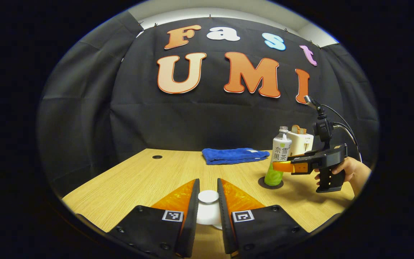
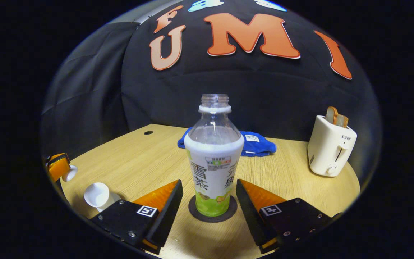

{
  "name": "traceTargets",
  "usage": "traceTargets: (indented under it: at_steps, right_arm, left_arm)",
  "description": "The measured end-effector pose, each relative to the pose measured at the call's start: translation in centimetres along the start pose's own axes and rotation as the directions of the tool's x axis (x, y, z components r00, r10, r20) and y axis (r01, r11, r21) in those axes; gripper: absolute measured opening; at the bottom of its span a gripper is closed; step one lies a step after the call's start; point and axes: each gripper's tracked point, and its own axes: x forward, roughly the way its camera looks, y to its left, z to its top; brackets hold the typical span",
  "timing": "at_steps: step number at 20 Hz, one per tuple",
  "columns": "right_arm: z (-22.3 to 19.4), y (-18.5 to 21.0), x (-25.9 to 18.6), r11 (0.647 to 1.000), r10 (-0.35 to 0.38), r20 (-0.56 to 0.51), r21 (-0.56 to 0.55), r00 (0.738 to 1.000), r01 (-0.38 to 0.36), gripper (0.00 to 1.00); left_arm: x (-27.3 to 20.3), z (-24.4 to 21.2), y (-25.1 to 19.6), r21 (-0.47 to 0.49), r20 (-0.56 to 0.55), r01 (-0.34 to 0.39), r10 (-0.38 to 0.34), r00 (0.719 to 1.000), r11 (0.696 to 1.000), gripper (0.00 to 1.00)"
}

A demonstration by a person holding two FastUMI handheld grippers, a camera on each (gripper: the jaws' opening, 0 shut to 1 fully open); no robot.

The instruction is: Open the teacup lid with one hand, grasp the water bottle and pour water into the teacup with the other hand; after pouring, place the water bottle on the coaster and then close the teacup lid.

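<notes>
The water bottle point(image 2: 213, 158), uncapped, with a white label and a green base, stands upright on the dark round coaster point(image 2: 228, 214). My right gripper point(image 2: 209, 181) is open, one finger on each side of the bottle's lower part with a gap on both sides. In the left gripper view a hand point(image 1: 352, 172) holds the right gripper point(image 1: 279, 166) at the bottle point(image 1: 280, 151). My left gripper point(image 1: 208, 181) is shut on the white teacup lid point(image 1: 208, 197) by its knob. In the right gripper view the open white teacup point(image 2: 97, 195) sits on the table at lower left, with the lid point(image 2: 69, 173) held apart from it.
A white toaster point(image 2: 330, 147) with toast in its slots stands at the back right of the wooden table point(image 2: 293, 172). A folded blue towel point(image 1: 234, 155) lies at the back, behind the bottle. A small round hole point(image 1: 157, 157) marks the table's far left.
</notes>
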Motion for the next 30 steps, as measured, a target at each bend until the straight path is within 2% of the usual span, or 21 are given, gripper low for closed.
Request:
traceTargets:
  at_steps: [3, 12, 20, 28, 29, 30]
  right_arm:
    - [0.3, -0.2, -0.3, 0.999, 0.006, 0.023, -0.036, 1.0, -0.005, 0.97]
    - [0.0, 0.8, -2.1, 0.998, 0.051, 0.059, -0.045, 0.997, -0.049, 0.98]
    - [0.3, 1.0, -2.6, 0.998, 0.056, 0.087, -0.024, 0.995, -0.054, 0.98]
    - [0.3, 1.0, -3.0, 0.999, 0.047, 0.091, 0.014, 0.995, -0.048, 0.97]
    - [0.3, 1.1, -3.1, 0.999, 0.049, 0.093, 0.019, 0.995, -0.051, 0.97]
    - [0.2, 1.1, -3.2, 0.998, 0.048, 0.089, 0.025, 0.995, -0.05, 0.97]
  left_arm:
    - [1.0, -0.6, -1.3, -0.027, -0.007, 0.033, -0.033, 0.999, 0.999, 0.34]
    - [3.5, -3.6, -3.4, 0.02, -0.059, 0.065, -0.064, 0.996, 0.998, 0.36]
    - [4.1, -5.9, -3.8, 0.069, -0.125, 0.065, -0.056, 0.991, 0.995, 0.34]
    - [3.6, -6.0, -3.8, 0.077, -0.148, 0.051, -0.039, 0.988, 0.996, 0.34]
    - [3.5, -5.9, -3.8, 0.077, -0.148, 0.05, -0.038, 0.988, 0.996, 0.37]
    - [3.4, -5.8, -3.9, 0.08, -0.15, 0.053, -0.04, 0.988, 0.995, 0.35]
